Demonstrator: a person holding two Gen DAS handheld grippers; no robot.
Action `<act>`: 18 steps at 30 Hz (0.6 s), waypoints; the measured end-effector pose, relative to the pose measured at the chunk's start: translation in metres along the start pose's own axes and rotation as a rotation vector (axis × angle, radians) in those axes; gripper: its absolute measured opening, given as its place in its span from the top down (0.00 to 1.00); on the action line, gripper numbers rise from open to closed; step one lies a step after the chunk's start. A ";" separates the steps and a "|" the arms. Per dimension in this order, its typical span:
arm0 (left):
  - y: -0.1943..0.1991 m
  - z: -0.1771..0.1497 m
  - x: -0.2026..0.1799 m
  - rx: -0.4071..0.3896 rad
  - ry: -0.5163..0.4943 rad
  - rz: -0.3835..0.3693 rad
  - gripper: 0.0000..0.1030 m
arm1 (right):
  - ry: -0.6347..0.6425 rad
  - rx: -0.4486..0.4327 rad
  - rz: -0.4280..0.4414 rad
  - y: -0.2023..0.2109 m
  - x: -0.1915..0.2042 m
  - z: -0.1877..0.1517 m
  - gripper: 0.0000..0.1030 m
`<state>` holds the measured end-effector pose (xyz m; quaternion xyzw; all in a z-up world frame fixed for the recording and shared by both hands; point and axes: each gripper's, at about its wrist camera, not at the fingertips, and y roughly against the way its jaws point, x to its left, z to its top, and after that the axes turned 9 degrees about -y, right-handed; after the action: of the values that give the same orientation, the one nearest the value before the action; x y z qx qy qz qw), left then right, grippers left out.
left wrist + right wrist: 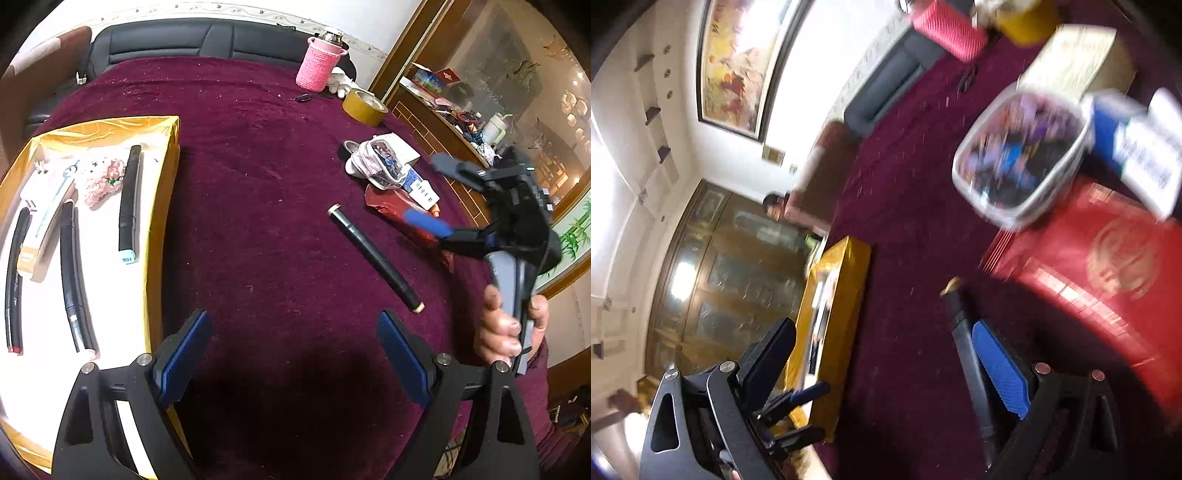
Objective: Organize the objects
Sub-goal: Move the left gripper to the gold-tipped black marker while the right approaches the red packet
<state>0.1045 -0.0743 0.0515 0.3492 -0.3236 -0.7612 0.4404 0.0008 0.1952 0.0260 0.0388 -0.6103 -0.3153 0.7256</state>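
1. Clearly, we keep the maroon tabletop [258,155] as the staging ground, with the gold-edged box [162,192] at its left collecting sorted pens.
2. Our right tool [439,195] hovers wide and empty beside the loose black tube [375,258], likely next.
3. Our left tool [295,354] waits wide, empty.
4. Labels stay unreadable.

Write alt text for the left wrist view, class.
Open left tongs hover over a maroon tablecloth beside a gold tray of pens; a black pen lies ahead, with the open right tongs near it.
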 end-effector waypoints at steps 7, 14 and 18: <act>-0.015 0.000 -0.010 0.021 -0.013 -0.038 0.13 | 0.171 -0.205 -0.426 0.056 0.001 0.000 0.03; -0.015 -0.004 -0.019 0.009 -0.012 -0.052 0.13 | 0.182 -0.212 -0.592 0.050 -0.028 0.014 0.04; -0.010 -0.007 -0.013 -0.006 -0.002 -0.042 0.13 | 0.163 -0.162 -0.523 0.032 -0.031 0.017 0.03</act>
<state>0.1105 -0.0598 0.0431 0.3540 -0.3143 -0.7716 0.4249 -0.0034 0.2424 0.0176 0.1619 -0.4922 -0.5356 0.6669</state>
